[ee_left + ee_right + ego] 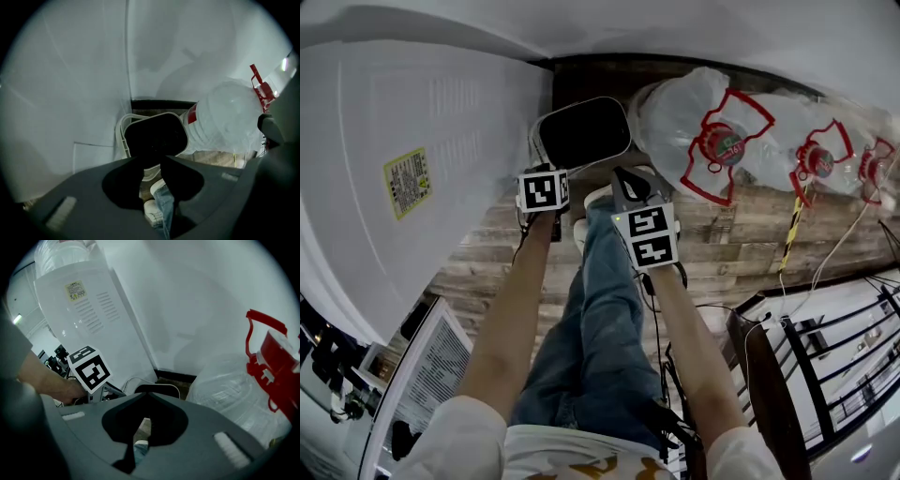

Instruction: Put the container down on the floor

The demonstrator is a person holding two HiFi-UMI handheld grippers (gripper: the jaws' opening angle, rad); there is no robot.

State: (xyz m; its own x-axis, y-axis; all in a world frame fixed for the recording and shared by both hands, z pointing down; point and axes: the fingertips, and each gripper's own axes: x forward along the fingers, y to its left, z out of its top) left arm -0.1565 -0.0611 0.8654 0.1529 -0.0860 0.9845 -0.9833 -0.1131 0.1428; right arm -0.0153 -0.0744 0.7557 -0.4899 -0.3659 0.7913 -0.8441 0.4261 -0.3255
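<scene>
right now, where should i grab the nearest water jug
By the red carry handle at its neck, coming from above: the water jug lies on its side, its round body looks too wide for a gripper, and the handle's thin bars stand clear.

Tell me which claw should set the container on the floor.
Left. The left claw is at the container, whose near rim sits between its jaws, seemingly gripped. The right claw stands apart from it, jaws together on nothing.
</scene>
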